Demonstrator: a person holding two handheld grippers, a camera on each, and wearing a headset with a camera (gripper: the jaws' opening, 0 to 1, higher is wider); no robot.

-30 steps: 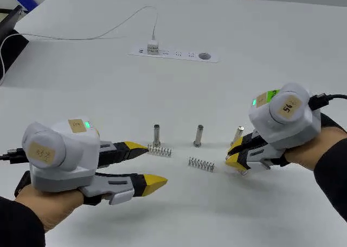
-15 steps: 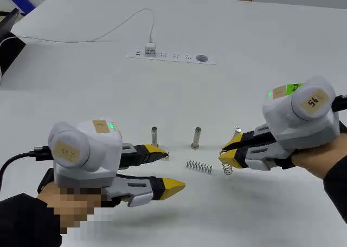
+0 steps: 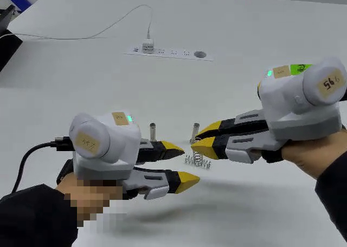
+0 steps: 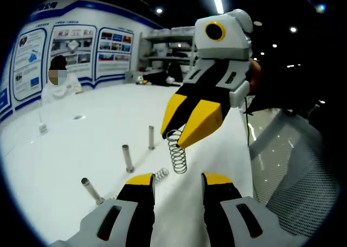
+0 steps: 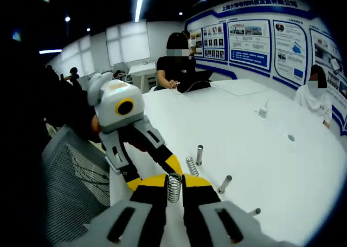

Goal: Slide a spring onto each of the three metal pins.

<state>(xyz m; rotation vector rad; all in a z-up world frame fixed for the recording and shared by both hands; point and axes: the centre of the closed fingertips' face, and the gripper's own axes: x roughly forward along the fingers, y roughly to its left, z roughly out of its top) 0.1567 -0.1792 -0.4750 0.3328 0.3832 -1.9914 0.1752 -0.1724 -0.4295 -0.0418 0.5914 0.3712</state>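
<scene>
**A:** Head view, go.
**B:** Right gripper (image 3: 198, 141): yellow-tipped jaws pinched narrow on a small steel-wire coil spring (image 3: 198, 158), which dangles over the matte white worktop (image 3: 260, 68). The middle pin (image 3: 194, 132), a short smooth steel cylinder, stands upright just beyond the jaw tips. Left gripper (image 3: 184, 164): jaws fairly wide, empty.

**A:** Left gripper view?
**B:** Coil spring (image 4: 177, 152) hangs near-vertical, its long axis roughly parallel to the pins. A loose spring (image 4: 160, 174) lies flat near this view's own jaws.

**A:** Right gripper view?
**B:** Coil spring (image 5: 173, 186) clamped between its own jaws, middle pin (image 5: 224, 183) off to their right. The right gripper is nearer. My guess at the next move: centre the coil over the pin top, then lower.
</scene>
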